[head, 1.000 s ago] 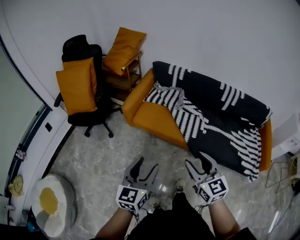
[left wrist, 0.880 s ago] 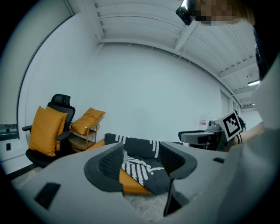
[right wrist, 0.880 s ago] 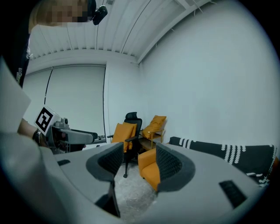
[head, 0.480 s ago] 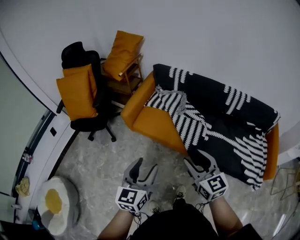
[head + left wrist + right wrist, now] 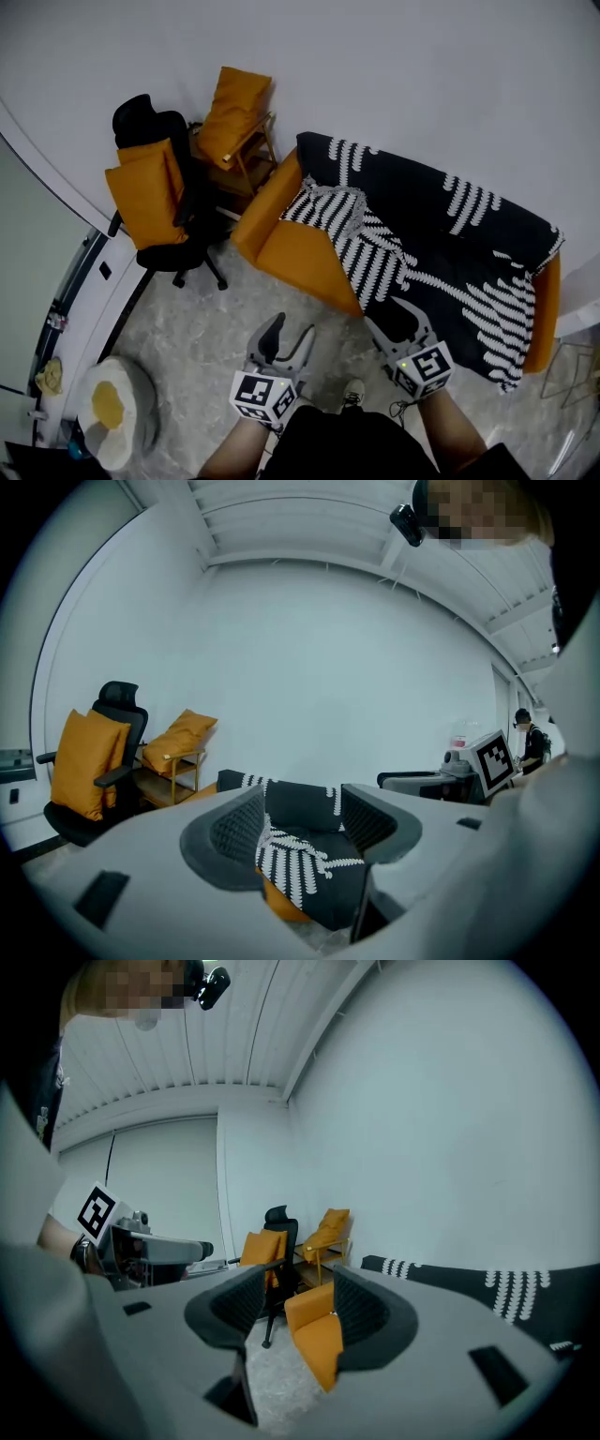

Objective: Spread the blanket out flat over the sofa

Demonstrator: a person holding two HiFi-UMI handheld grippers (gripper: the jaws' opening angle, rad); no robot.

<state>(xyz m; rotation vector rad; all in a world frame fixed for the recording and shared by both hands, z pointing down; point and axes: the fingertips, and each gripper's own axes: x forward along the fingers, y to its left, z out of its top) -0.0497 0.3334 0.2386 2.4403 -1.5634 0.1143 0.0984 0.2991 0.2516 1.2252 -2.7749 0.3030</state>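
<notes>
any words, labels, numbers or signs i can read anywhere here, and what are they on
None: no readable words or numbers in any view.
Cubes on the left gripper and right gripper: black-and-white square code patterns, no letters.
On the blanket: white stripe pattern only, no print.

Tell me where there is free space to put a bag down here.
Free: the floor between chair, sofa and left gripper; also the strip between pouf and chair. The sofa's arm by the stand is bare; the blanket covers seat and back. Crowded: the corner where chair and cushioned stand meet.
</notes>
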